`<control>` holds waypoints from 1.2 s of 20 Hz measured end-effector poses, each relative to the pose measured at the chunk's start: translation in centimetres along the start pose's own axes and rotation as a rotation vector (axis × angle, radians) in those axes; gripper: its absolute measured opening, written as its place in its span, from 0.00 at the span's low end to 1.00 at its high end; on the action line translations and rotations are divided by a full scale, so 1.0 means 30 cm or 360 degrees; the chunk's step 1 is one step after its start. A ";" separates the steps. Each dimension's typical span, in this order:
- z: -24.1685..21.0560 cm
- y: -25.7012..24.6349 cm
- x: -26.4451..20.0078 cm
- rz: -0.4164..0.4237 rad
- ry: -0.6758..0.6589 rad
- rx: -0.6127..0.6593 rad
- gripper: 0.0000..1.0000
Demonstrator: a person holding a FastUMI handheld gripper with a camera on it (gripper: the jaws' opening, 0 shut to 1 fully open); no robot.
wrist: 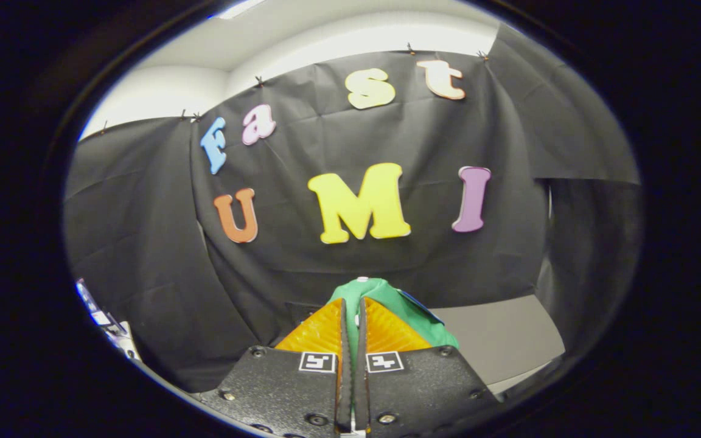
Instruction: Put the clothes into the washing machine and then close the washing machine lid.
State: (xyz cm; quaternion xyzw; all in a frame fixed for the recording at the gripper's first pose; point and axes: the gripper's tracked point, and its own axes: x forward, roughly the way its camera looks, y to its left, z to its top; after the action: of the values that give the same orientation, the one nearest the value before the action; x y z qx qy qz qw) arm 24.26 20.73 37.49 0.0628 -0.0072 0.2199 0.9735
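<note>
At the far left, low beside the black cloth wall (143, 243), a small patch of white and blue things (107, 325) was cut off by the curve of the view and too blurred to name. The cloth wall hung in folds across the whole back, pinned along its top under a pale ceiling (302, 30).

In the middle, the tongs (352, 310) were clamped on a green garment (387, 295): both fingers (320, 331) pressed nearly together, with a thin strip of green cloth showing in the slit between them. The garment bunched up above and beyond the fingertips and spilled down past the right finger; most of it was hidden behind the fingers, so its kind could not be told. It was held up in front of the wall.

To the right, beyond the garment, lay a grey flat surface (502, 334), partly cut off; whether it was a bench or a lid could not be told.
</note>
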 end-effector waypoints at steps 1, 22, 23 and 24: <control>0.003 0.037 0.011 0.0021 -0.0008 -0.0007 0.06; -0.593 0.347 0.719 0.0226 0.0591 0.0042 0.05; -0.640 0.339 0.755 0.0222 0.0632 0.0038 0.05; -0.679 0.323 0.787 0.0211 0.0670 0.0026 0.05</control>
State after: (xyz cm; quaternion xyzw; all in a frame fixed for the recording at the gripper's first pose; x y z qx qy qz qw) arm 41.15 42.05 19.42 0.0228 0.1938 0.2917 0.9364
